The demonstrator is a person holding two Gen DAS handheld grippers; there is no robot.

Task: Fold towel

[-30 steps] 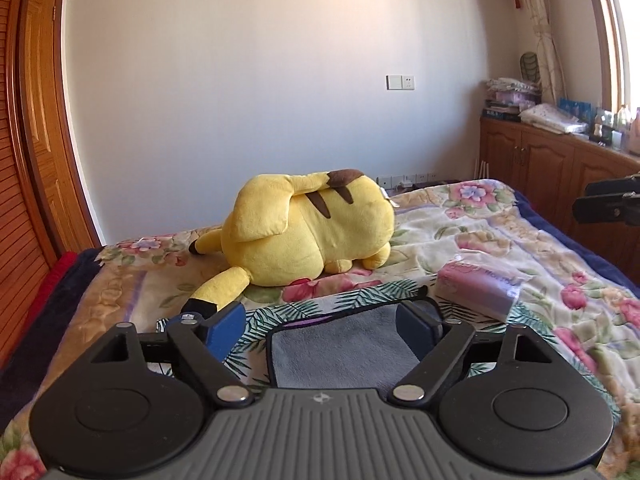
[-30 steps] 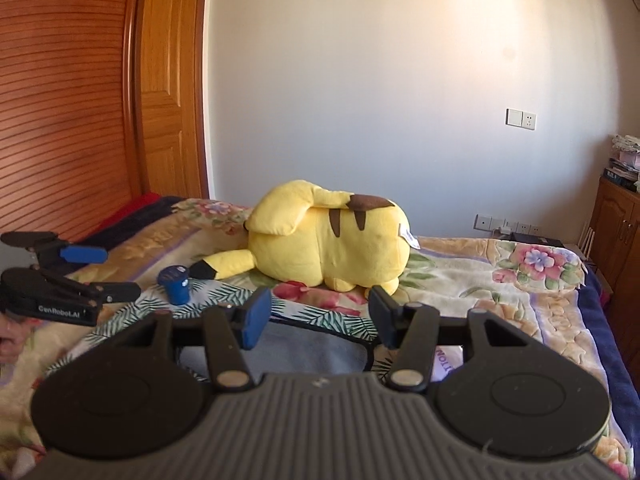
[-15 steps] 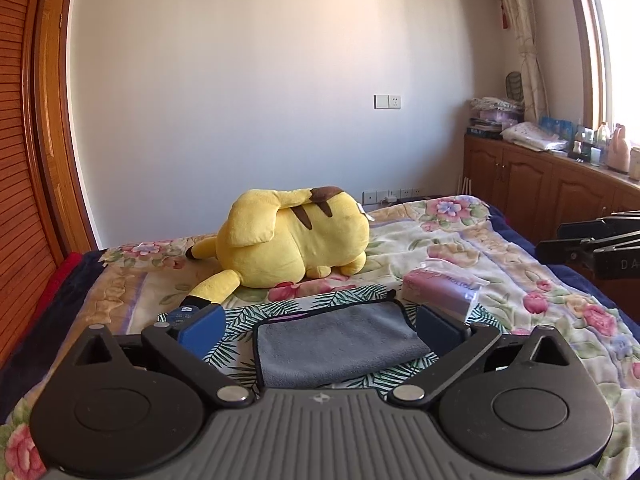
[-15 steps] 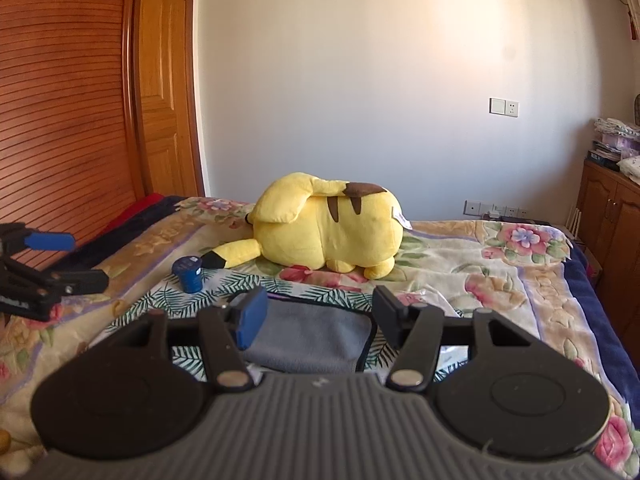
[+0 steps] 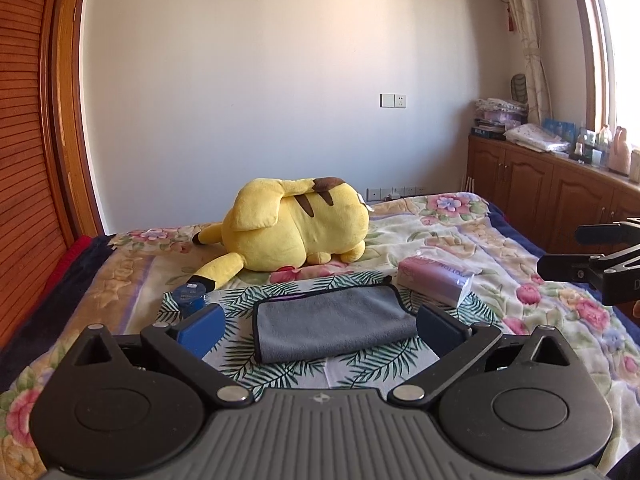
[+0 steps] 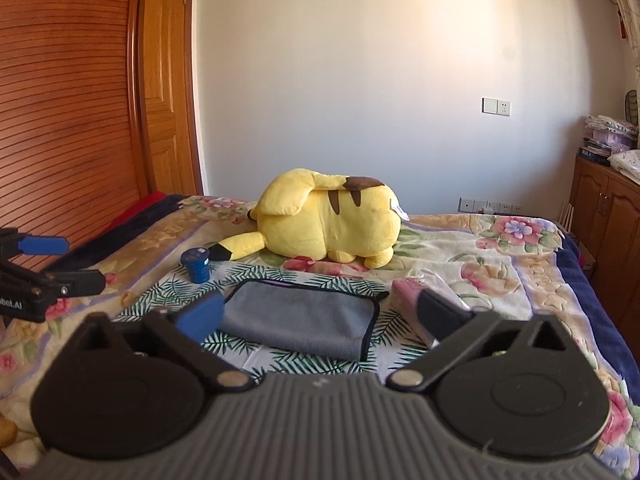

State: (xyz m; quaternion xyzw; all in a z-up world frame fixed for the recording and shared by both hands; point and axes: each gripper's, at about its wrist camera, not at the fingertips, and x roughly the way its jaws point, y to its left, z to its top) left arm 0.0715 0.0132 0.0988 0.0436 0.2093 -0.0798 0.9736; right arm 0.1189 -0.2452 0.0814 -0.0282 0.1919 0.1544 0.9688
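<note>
A: Which step is this?

B: I'd judge the folding done, or close to it. The towel [image 5: 334, 326] lies as a compact grey rectangle at lower centre of the left view, flat on the bed [image 5: 520, 280], with a doubled edge showing along its near side.

A: And the tongs?

B: The left gripper [image 5: 320, 330] has its jaws spread wide, one on each side of the towel in the frame, and nothing is gripped. The right gripper [image 6: 320, 314] is spread just as wide and also holds nothing. Whether either one touches the cloth I cannot tell; both look to be held back from it.

A: The next move?

B: If another fold is wanted, a gripper would have to come down on a corner or short edge and close on all the layers, or the fold may slip. Otherwise, nothing is left but to pull away.

A: Any containers?

B: A small blue tub [image 6: 196, 266] stands left of centre in the right view, near the plush [image 6: 332, 220]; its lid is on, so the contents are hidden. A pink pack [image 5: 434, 282] lies just right of the towel, wrapped.
</note>
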